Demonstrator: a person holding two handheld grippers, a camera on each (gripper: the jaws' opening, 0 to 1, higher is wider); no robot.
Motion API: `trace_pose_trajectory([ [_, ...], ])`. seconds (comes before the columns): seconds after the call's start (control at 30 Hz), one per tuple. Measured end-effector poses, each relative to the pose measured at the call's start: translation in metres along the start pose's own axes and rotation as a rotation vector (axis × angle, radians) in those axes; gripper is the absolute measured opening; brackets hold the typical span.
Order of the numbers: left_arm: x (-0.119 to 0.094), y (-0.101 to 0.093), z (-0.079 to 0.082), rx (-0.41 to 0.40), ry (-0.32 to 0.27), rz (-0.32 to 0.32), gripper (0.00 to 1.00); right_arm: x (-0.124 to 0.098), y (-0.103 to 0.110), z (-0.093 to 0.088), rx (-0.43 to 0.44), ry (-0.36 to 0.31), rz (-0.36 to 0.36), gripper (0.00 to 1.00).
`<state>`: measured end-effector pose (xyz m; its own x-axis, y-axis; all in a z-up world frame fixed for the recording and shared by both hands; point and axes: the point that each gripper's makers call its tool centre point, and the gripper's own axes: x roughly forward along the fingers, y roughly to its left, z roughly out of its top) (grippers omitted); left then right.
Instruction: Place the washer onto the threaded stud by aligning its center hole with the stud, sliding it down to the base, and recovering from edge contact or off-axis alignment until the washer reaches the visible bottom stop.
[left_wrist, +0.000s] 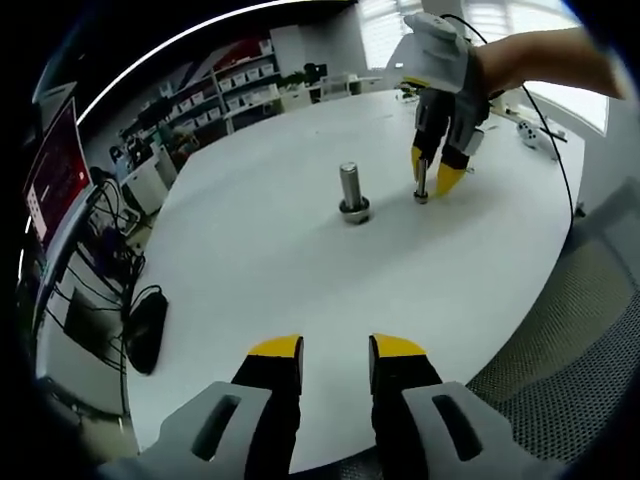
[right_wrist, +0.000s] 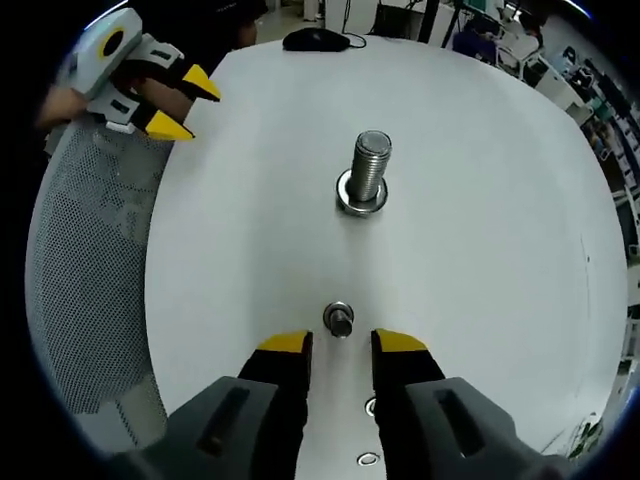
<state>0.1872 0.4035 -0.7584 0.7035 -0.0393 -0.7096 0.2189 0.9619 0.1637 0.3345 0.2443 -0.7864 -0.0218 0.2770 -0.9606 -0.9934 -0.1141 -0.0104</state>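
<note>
While no container is present, the round white bench (right_wrist: 250, 150) carries an upright threaded steel stud (right_wrist: 371, 160) with a washer seated at its base. A small steel washer (right_wrist: 339, 318) stands just beyond the right gripper (right_wrist: 342, 345), jaws parted, at 12 o'clock. A black mouse (right_wrist: 315, 40) lies at the far edge. The left gripper (left_wrist: 335, 350) hovers open, empty.

studs: 1 (right_wrist: 370, 165) | small bolts: 1 (right_wrist: 340, 319) | washers: 2 (right_wrist: 368, 459) | mice: 1 (right_wrist: 315, 40) | grippers: 2 (right_wrist: 341, 349)
</note>
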Motion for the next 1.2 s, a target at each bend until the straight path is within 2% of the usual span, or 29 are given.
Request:
trace_pose_trajectory([
  [0.33, 0.0, 0.0, 0.0, -0.002, -0.001, 0.003, 0.24, -0.008, -0.011, -0.031, 0.069, -0.003, -0.013, 0.25],
  [0.57, 0.0, 0.001, 0.0, -0.002, 0.001, 0.004, 0.24, -0.009, -0.016, -0.048, 0.085, 0.026, -0.005, 0.25],
  [0.97, 0.0, 0.001, -0.001, -0.003, 0.005, 0.005, 0.24, -0.003, -0.023, -0.059, 0.07, 0.057, 0.0, 0.2],
  [1.2, 0.0, 0.001, -0.002, -0.001, 0.01, 0.005, 0.24, -0.003, -0.027, -0.058, 0.046, 0.072, -0.01, 0.17],
])
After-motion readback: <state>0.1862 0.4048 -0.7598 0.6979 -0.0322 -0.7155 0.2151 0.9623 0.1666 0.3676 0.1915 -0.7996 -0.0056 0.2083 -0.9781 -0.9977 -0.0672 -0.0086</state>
